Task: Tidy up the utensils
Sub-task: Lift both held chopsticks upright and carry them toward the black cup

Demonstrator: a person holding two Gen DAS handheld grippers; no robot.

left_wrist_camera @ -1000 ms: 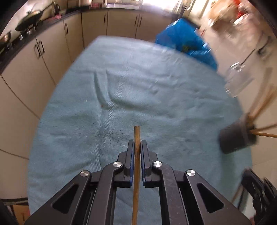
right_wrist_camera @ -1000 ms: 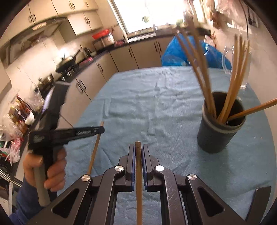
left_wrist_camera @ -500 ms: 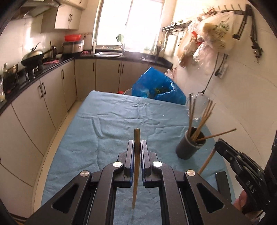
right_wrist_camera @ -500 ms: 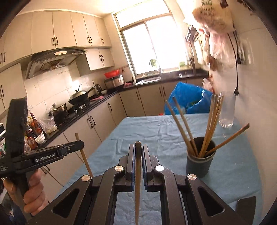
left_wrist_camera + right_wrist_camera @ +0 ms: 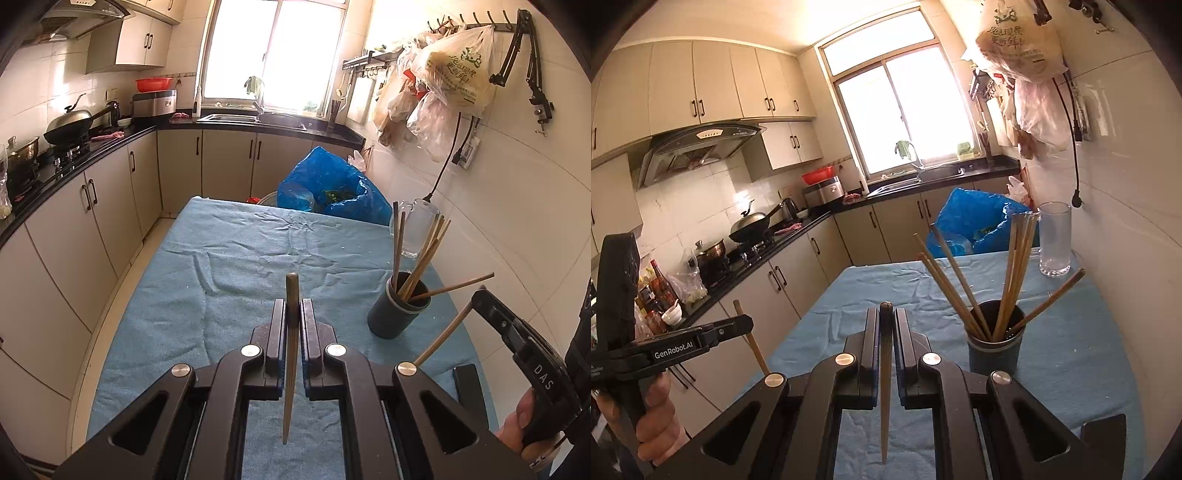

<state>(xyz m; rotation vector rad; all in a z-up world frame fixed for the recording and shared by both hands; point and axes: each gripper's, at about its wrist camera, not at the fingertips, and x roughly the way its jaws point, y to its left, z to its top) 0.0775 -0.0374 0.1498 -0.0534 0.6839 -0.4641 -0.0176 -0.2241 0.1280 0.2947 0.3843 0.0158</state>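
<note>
We held the left gripper (image 5: pixel 292 314) pinched on a chopstick (image 5: pixel 291 354), thin tip down, above the blue-clothed table (image 5: pixel 229 280). The right gripper (image 5: pixel 885 325) clamped another chopstick (image 5: pixel 885 387) likewise. The holder (image 5: pixel 994 343), bristling with wooden chopsticks, stood near the table's right edge, nearer our right.

Pretty standard kitchen: cream cabinets (image 5: pixel 110 206) down the left, bright window (image 5: pixel 280 51) top center, white tiled wall (image 5: pixel 517 192) on the right with bags (image 5: pixel 454 70) hanging.
</note>
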